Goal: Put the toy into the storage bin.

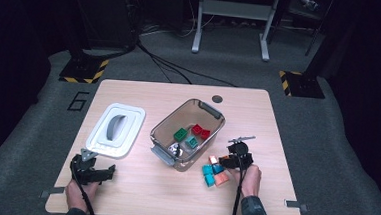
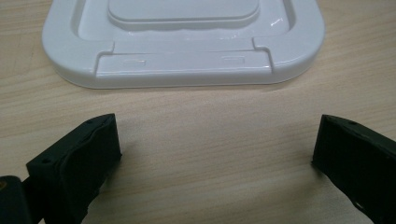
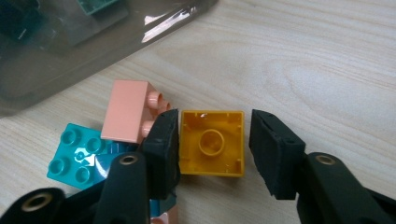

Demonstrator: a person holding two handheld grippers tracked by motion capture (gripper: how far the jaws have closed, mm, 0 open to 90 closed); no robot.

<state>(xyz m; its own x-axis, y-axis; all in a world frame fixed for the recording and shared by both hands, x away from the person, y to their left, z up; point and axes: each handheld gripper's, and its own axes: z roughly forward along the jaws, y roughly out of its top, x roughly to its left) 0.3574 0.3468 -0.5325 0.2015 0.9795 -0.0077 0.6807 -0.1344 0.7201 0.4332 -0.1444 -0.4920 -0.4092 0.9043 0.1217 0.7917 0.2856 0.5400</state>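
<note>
Right gripper (image 3: pixel 212 140) around yellow brick (image 3: pixel 212 142), left pad touching, right pad just apart. Left gripper (image 2: pixel 212 149) wide open before lid (image 2: pixel 182 42). Bin (image 1: pixel 163 127) beyond right gripper, with red, green bricks.

surface: wooden table (image 1: pixel 139 182) | on it: white lid (image 1: pixel 115 129); clear bin (image 1: pixel 187 133); loose bricks (image 1: pixel 214 171) beside bin

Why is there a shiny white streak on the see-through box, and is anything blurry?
In the right gripper view, room light glints off the clear box wall; the yellow block is sharp. In the left gripper view, the white lid shows small glints and the near jaws look soft. The high view is dark around the lit table.
</note>
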